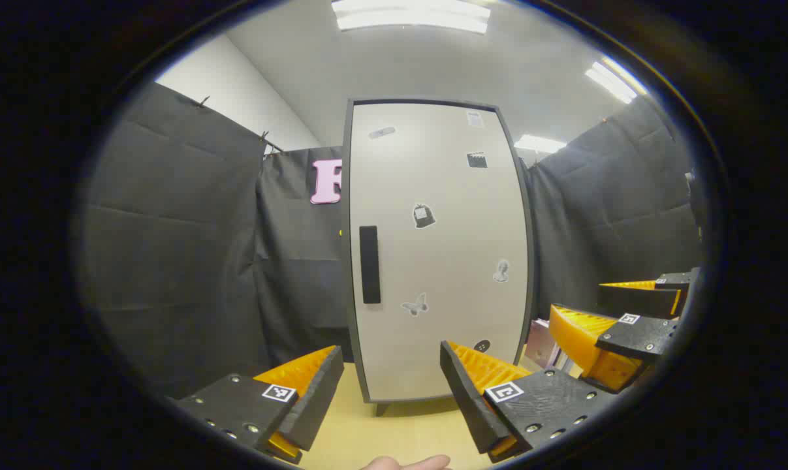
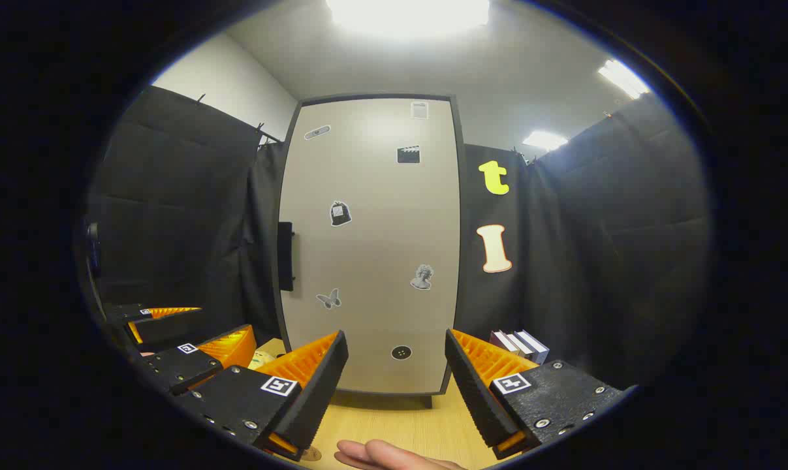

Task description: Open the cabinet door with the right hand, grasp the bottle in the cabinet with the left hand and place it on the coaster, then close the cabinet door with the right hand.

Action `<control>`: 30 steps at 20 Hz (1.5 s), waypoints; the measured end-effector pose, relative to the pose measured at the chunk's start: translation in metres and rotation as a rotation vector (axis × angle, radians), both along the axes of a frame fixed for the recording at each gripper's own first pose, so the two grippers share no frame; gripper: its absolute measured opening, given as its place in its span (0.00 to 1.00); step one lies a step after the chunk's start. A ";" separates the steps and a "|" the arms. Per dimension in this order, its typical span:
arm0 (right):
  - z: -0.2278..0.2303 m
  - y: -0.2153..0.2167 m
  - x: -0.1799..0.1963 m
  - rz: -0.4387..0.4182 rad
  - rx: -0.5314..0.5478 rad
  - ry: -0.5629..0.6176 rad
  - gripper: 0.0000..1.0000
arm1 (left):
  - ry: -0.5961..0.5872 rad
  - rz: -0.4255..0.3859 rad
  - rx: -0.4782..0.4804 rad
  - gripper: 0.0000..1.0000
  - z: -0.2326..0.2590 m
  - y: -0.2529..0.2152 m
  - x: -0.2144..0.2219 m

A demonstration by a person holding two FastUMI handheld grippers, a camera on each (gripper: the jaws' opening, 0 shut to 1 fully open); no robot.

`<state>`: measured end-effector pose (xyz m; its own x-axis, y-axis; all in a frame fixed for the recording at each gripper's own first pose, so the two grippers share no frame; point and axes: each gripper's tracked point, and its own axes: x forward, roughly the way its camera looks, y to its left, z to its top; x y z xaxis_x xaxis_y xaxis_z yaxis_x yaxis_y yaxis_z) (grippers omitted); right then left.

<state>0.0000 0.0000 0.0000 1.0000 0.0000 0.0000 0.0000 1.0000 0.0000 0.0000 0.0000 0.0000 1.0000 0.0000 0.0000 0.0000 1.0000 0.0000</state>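
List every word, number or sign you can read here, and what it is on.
No text can be read.
Too blurred to read: the pale sticker at the top of the cabinet door.
Pictures, no words: the other door stickers.
Coded patterns, no text: the square markers.

The cabinet door (image 2: 374, 248) looks smooth and matt, with a dark matt frame and a matt black handle (image 1: 369, 264); flat paper-like stickers (image 2: 340, 213) dot it. The bench (image 2: 400, 424) shows pale wood grain. The booth wall (image 1: 172, 248) is creased matt cloth. The gripper fingers (image 2: 302, 369) look like ridged plastic.
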 end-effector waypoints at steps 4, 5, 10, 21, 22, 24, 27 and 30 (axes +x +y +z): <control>0.000 0.003 0.012 0.009 -0.015 0.023 0.93 | -0.023 0.003 -0.020 0.89 0.007 0.003 0.009; -0.001 0.005 0.012 0.008 -0.020 0.023 0.93 | -0.011 -0.003 -0.022 0.89 0.004 0.002 0.010; 0.003 0.013 0.017 0.019 -0.042 -0.011 0.93 | -0.009 -0.040 -0.023 0.89 -0.001 -0.007 0.008; 0.009 0.016 0.026 0.011 -0.026 -0.013 0.93 | -0.018 -0.004 -0.040 0.89 0.002 0.008 0.020; 0.008 0.015 0.027 0.008 -0.029 -0.010 0.93 | -0.015 -0.009 -0.042 0.87 0.002 0.008 0.021; 0.006 0.016 0.029 0.006 -0.039 0.004 0.93 | -0.012 -0.020 -0.049 0.89 0.000 0.008 0.023; 0.004 0.019 0.034 0.015 -0.037 0.016 0.93 | -0.010 -0.029 -0.067 0.89 0.000 0.012 0.022; 0.011 0.027 0.041 0.032 -0.030 0.006 0.93 | -0.012 -0.018 -0.067 0.89 0.001 0.023 0.019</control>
